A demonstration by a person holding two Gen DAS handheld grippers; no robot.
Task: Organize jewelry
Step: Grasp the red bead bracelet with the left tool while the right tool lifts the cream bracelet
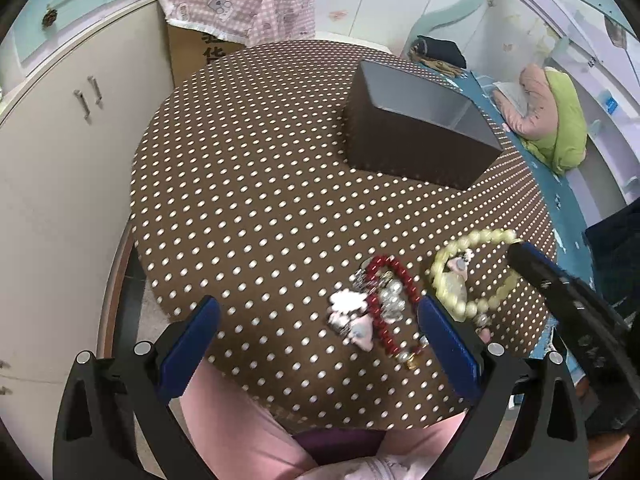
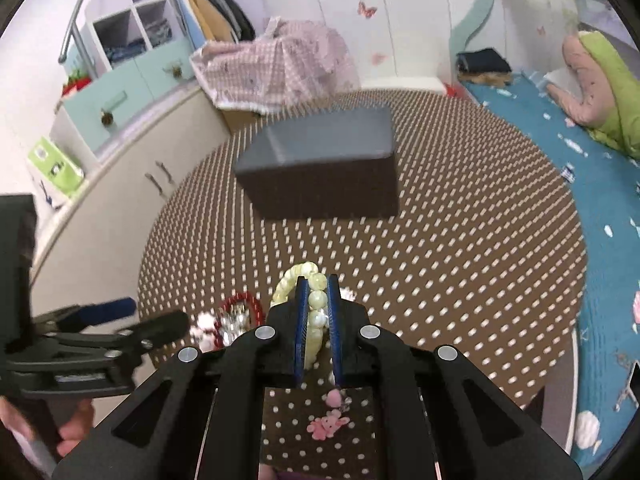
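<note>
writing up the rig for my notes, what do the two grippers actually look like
Both look alike: matte black plastic frames with triangular cut-outs and round silver pivot pins. The left gripper has two flat blue finger pads. The right gripper has the same blue pads, ridged along the edges. No cables or markings show. A bare hand holds the left gripper's black handle.

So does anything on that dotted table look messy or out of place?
Somewhat. The red bead bracelet lies tangled with a clear bead bracelet and pink-white charms. The dark box sits askew. The right gripper grips the pale yellow bracelet.
</note>
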